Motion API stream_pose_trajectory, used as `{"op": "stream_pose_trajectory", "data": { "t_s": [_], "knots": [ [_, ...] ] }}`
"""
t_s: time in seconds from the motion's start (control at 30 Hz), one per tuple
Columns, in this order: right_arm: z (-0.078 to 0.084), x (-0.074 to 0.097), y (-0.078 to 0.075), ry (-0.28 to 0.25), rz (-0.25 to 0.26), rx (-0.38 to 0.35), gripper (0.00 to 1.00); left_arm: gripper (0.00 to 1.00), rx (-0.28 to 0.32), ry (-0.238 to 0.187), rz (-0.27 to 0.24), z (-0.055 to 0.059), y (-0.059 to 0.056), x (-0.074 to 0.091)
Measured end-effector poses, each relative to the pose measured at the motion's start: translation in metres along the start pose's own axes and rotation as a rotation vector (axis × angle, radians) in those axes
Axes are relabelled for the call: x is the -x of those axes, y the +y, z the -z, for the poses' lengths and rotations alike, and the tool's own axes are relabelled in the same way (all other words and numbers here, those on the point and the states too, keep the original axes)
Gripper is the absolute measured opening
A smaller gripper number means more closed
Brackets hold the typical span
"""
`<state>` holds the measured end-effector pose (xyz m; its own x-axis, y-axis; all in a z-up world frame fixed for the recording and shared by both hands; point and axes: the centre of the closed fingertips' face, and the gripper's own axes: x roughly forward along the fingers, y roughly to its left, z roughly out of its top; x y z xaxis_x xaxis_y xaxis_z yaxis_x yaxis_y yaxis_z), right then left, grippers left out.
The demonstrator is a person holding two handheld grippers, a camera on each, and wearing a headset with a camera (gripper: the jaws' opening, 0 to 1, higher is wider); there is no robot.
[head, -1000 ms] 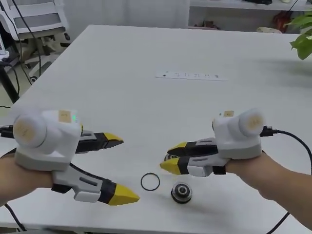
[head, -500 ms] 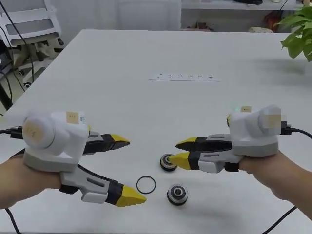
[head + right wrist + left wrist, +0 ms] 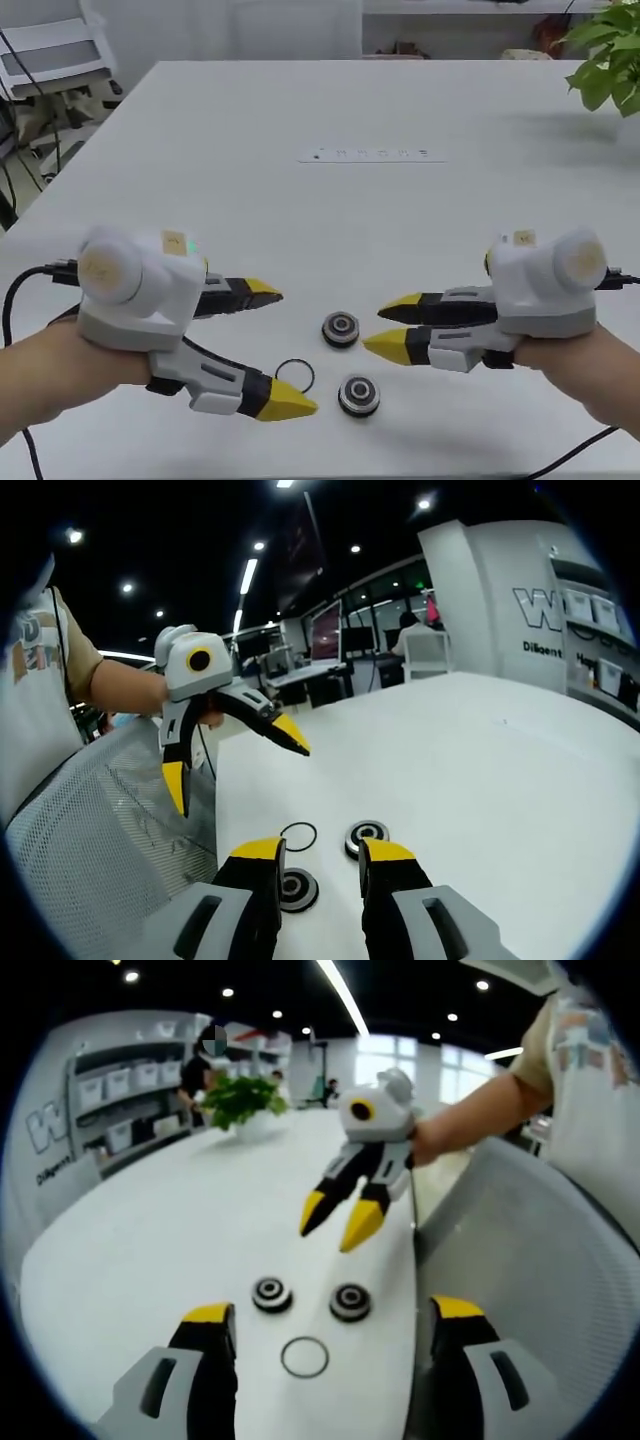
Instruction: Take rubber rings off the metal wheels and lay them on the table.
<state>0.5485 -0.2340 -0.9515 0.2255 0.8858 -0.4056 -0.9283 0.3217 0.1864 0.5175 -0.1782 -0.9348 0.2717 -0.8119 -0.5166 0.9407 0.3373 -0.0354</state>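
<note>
Nearest the viewer, one rubber ring (image 3: 296, 374) lies flat on the table (image 3: 320, 220), partly tucked behind the lower jaw of the left gripper (image 3: 285, 348), whose jaws stand wide apart and empty. Just right of the ring sits the near wheel (image 3: 359, 395), and beyond it the far wheel (image 3: 341, 329), which the right gripper (image 3: 385, 325) covered a second ago. That gripper has since drawn back rightward, its jaws a narrow gap apart and holding nothing, so both wheels now stand free. One ring is thus delivered. Which wheel still wears its ring cannot be told at this size. Farther off, well apart from the work, are a power strip (image 3: 365, 154) at mid-table, a plant (image 3: 605, 60) and a chair (image 3: 55, 55). Nothing blocks either wheel.
</note>
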Motion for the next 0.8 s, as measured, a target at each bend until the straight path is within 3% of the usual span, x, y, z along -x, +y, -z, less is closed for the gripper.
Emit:
{"op": "stream_pose_trajectory", "data": {
  "t_s": [0.33,0.8],
  "knots": [
    [0.024,0.005,0.000,0.028,0.006,-0.003,0.29,0.76,0.000,0.024,0.035,0.005,-0.004,-0.018],
    [0.052,-0.003,0.012,0.089,-0.038,0.042,0.29,0.64,-0.004,0.056,0.092,0.016,-0.011,-0.038]
  ]
}}
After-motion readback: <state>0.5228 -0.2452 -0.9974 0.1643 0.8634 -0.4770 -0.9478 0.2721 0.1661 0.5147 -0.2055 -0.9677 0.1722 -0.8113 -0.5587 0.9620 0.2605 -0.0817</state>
